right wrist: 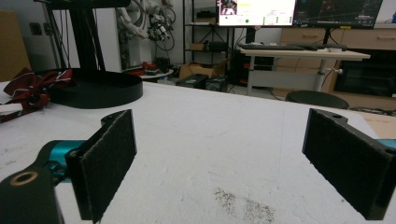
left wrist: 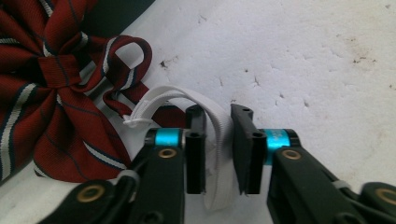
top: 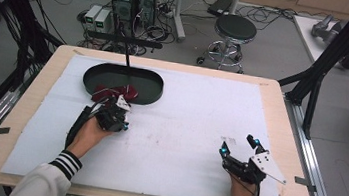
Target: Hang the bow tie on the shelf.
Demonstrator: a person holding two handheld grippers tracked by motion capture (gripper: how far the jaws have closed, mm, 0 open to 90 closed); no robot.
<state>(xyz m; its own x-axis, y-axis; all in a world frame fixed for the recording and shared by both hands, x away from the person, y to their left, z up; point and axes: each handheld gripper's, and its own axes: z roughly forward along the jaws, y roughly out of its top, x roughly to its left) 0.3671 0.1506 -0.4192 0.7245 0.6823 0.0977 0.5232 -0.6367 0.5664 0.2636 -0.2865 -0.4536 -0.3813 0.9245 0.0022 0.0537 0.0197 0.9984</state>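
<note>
Two grippers: the left gripper [left wrist: 218, 154] pinched the white elastic strap [left wrist: 219, 158] (of the striped maroon bow [left wrist: 56, 93]); the right gripper [right wrist: 224, 163] gaped wide.

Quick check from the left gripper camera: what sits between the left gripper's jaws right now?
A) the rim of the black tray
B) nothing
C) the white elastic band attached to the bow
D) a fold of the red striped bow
C: in the left gripper view, the white elastic band runs down between the left gripper jaws, which stand close on either side of it, while the red striped bow lies off to the side.
</note>
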